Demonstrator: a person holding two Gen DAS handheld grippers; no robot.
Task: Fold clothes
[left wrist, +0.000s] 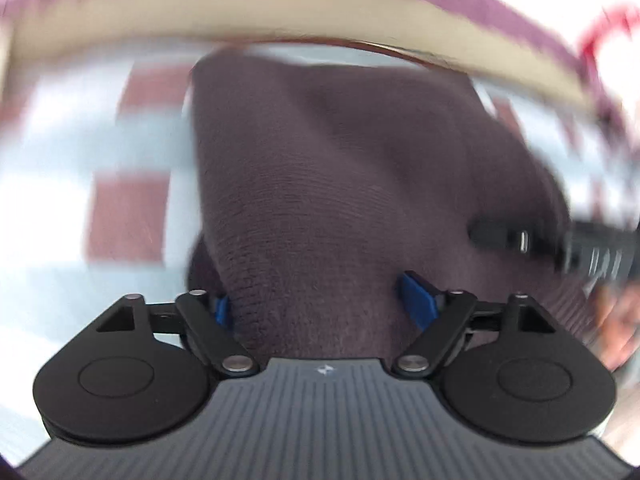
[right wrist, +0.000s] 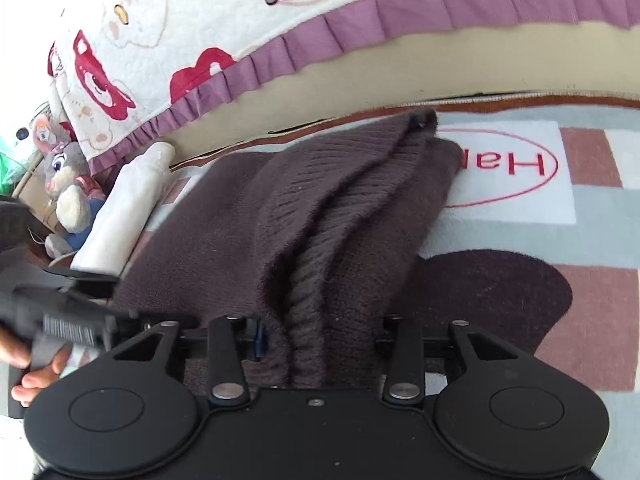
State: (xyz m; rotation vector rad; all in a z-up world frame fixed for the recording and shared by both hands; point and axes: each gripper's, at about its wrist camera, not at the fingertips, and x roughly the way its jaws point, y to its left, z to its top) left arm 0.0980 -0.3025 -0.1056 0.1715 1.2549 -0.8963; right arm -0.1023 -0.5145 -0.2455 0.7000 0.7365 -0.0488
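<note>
I hold one tool in each hand, and both are down at the near edge of the same dark brown knit sweater point(right wrist: 332, 208).

On the far left, a stuffed bunny point(right wrist: 66, 192) sits by a white cloth point(right wrist: 120, 216) next to the bed. The bed has a cream blanket point(right wrist: 192, 20) with a purple frill along its edge.

My left gripper point(left wrist: 320, 304) has its blue pads point(left wrist: 418, 300) wide apart. The sweater runs up between them, but the pads do not look like they squeeze it. The left view is blurry, so I cannot be sure of more. I also see my hand point(right wrist: 34, 364) low on the left of the right view.

The sweater lies in the middle, on the checked rug point(right wrist: 592, 312), and reaches to the far edge by the bed. It is bunched in long ridges, not flat.

My right gripper point(right wrist: 316, 332) has a thick roll of the knit between its jaws. The cloth hides the pads, so I cannot tell if they pinch it.

To the right, the rug shows a white patch with red letters point(right wrist: 516, 164).

I think the folding is only begun. The sweater looks partly doubled but lumpy. I judge it still needs smoothing and more folds.
</note>
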